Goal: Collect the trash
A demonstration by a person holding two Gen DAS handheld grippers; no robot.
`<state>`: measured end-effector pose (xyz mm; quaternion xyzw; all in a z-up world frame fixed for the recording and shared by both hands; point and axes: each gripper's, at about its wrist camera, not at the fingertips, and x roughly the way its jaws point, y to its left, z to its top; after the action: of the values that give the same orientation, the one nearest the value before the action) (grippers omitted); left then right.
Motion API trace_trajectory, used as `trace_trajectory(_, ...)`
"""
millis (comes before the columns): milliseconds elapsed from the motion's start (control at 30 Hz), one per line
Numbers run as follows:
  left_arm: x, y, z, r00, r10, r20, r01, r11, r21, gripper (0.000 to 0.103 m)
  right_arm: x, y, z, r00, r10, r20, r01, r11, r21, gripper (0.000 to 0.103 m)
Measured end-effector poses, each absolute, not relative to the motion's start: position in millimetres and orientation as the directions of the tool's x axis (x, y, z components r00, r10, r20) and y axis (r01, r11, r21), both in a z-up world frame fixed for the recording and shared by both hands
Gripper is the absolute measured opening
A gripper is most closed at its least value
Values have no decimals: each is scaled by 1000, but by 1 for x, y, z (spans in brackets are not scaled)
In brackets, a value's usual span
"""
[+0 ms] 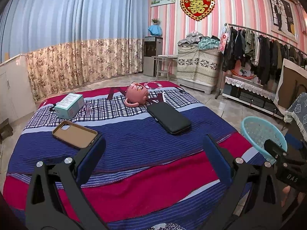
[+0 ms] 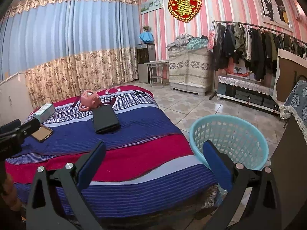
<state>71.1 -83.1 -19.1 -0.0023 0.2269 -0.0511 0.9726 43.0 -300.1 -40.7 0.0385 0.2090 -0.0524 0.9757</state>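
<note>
A low table under a striped red and blue cloth (image 1: 134,147) carries a pale green carton (image 1: 69,105), a brown phone case (image 1: 74,134), a black case (image 1: 169,117) and a pink teapot (image 1: 137,95) lying on its side. My left gripper (image 1: 153,163) hovers open over the cloth's near part, holding nothing. A light blue mesh basket (image 2: 230,140) stands on the floor by the table's right corner. My right gripper (image 2: 153,164) is open and empty above that corner, its right finger in front of the basket rim. The same carton (image 2: 44,112), phone case (image 2: 41,132), black case (image 2: 105,119) and teapot (image 2: 90,99) show in the right wrist view.
A clothes rack (image 1: 259,53) with dark garments lines the right wall above a low glass cabinet (image 1: 247,94). A covered chest (image 1: 197,65), a small stool (image 1: 165,65) and a water dispenser (image 1: 152,55) stand at the back. Tiled floor (image 2: 191,105) lies between the table and the rack.
</note>
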Motion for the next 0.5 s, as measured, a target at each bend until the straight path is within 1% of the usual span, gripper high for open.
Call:
trace_trajectory(267,66,-84,-26,901,-100,-423,107,994,-6,98,42,-302,-44,909,-68,-410,104,992,68,99)
trace_trajectory(500,68,-95,-34,894,-104,-436,121,993,11,98,41,-305,-43,914,-65,-400,108,990,86,99)
